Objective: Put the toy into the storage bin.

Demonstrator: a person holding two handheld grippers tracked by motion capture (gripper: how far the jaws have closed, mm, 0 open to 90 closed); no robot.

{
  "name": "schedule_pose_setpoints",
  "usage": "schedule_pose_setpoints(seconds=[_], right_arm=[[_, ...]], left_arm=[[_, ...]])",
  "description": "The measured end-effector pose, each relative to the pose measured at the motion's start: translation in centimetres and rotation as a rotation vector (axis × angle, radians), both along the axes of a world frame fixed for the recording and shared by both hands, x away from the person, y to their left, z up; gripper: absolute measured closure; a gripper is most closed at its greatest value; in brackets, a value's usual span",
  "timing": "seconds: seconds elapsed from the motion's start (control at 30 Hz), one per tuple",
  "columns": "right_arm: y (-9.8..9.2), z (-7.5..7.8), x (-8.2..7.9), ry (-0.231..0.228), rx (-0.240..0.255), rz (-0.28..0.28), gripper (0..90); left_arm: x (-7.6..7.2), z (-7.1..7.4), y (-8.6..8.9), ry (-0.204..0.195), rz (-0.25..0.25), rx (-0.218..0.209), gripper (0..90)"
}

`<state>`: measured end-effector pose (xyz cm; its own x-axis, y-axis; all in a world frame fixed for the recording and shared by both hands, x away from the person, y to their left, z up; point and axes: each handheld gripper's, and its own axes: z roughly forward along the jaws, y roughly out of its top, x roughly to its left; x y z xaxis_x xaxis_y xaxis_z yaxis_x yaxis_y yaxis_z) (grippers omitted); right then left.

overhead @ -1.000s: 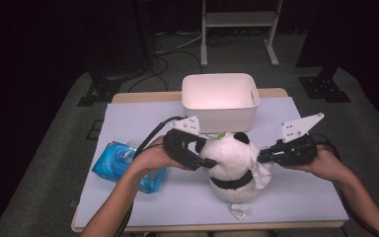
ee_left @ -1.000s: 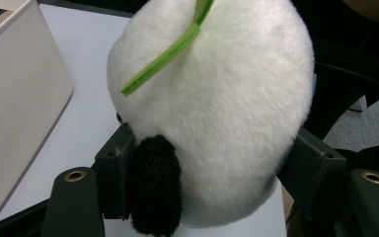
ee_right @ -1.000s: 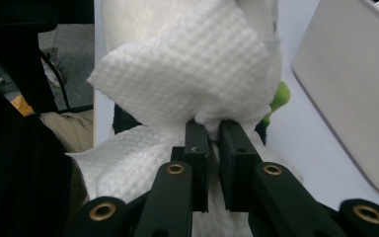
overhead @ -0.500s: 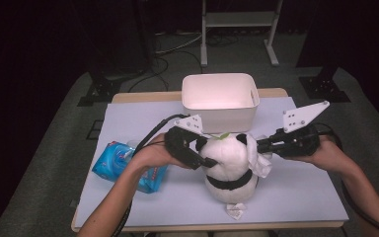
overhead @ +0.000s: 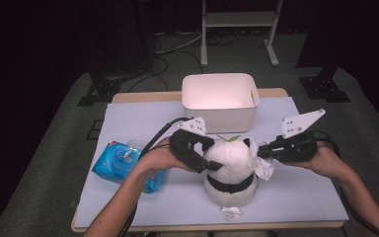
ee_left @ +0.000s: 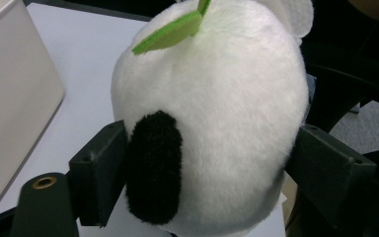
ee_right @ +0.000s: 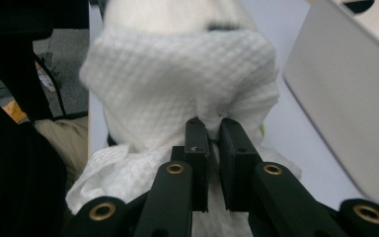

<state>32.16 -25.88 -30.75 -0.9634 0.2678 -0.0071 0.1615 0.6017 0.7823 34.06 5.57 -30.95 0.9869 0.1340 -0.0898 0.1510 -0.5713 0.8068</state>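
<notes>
Panda plush [overhead: 231, 170] sits upright near the front of the table [overhead: 128, 118], before the white bin [overhead: 220, 98]; the left gripper [overhead: 208, 163] and right gripper [overhead: 256, 150] flank its head. In the left gripper view, the jaws have just been opening, yet both touch the head's sides. In the right gripper view, the jaws pinch a white wipe [ee_right: 177, 84] against the plush.

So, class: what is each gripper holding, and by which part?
Left gripper straddles the plush panda at its head; right gripper pinches a bunched fold of the white wipe.
</notes>
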Motion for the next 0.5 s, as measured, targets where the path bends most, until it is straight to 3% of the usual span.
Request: schedule_pose_setpoints(seconds=[0.17, 0.27, 0.37, 0.5], right_arm=[[-0.2, -1.2, 0.1, 0.028, 0.004, -0.001, 82.3], [-0.2, -1.7, 0.0, 0.039, -0.013, -0.003, 82.3], [-0.4, -1.3, -0.2, 0.031, -0.013, -0.004, 82.2], [-0.5, -0.3, -0.3, 0.012, -0.026, 0.001, 82.1]], left_arm=[[0.2, -0.7, 0.5, 0.032, 0.002, -0.024, 14.1], [0.2, -1.0, 0.7, 0.038, -0.005, -0.046, 19.0], [0.1, -1.0, 0.4, 0.034, 0.000, -0.055, 24.7], [0.0, -1.0, -0.1, 0.028, -0.003, -0.054, 24.8]])
